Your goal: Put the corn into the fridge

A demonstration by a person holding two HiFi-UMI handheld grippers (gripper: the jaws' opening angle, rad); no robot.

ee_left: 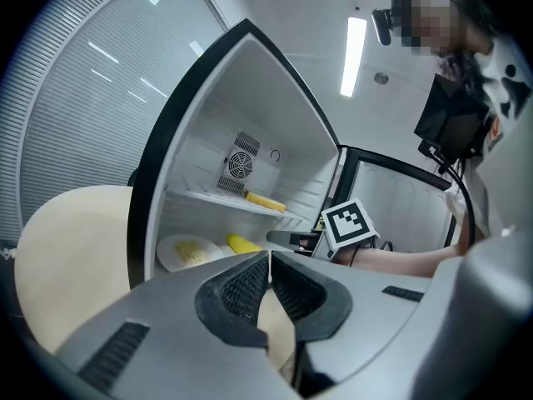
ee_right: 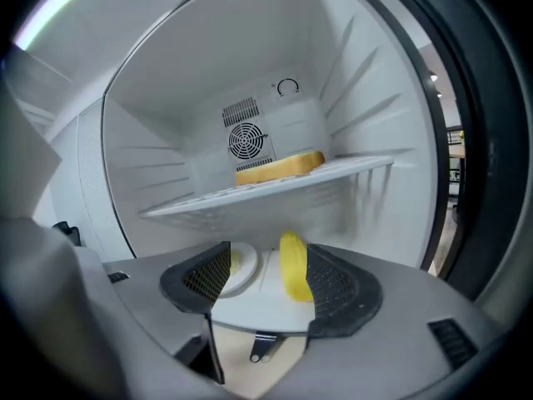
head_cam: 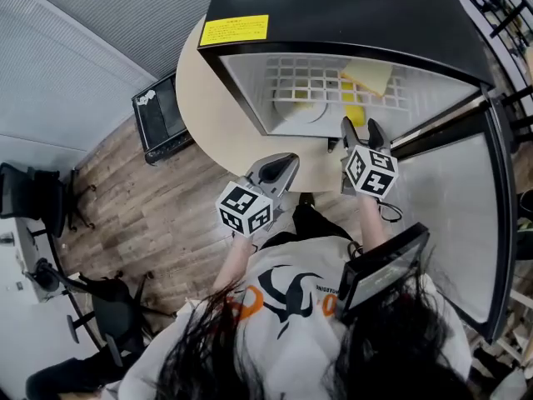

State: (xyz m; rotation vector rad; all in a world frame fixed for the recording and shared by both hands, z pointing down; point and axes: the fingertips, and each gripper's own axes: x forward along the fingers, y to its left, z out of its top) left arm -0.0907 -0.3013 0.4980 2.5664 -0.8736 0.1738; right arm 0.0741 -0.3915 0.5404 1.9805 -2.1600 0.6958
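Lying lengthwise on the floor of the fridge (ee_right: pixel 391 98), just right of a white plate (ee_right: pixel 240 267) and under the wire shelf (ee_right: pixel 266 188): the corn (ee_right: pixel 293 267), set flat so as not to roll, and apart from the plate's rim. Judged placed, with nothing pressing on it. Framed by the right gripper (ee_right: pixel 268 263) yet not gripped: jaws spread about as wide as they go, pads off the cob, mouth held at the near edge of the compartment and pointing in, probably to let go cleanly and back out without dragging the corn along. Up on the shelf, toward the far wall, a yellow block (ee_right: pixel 279 167), untouched. Held to the left and nearer, outside the fridge by the near edge of the round table (head_cam: pixel 225 115): the left gripper (ee_left: pixel 269 267), jaws closed together on nothing, seemingly parked out of the way. Swung wide to the right, the door (head_cam: pixel 454 198), leaving the opening free. Likely left to do: pull the right gripper clear and shut that door
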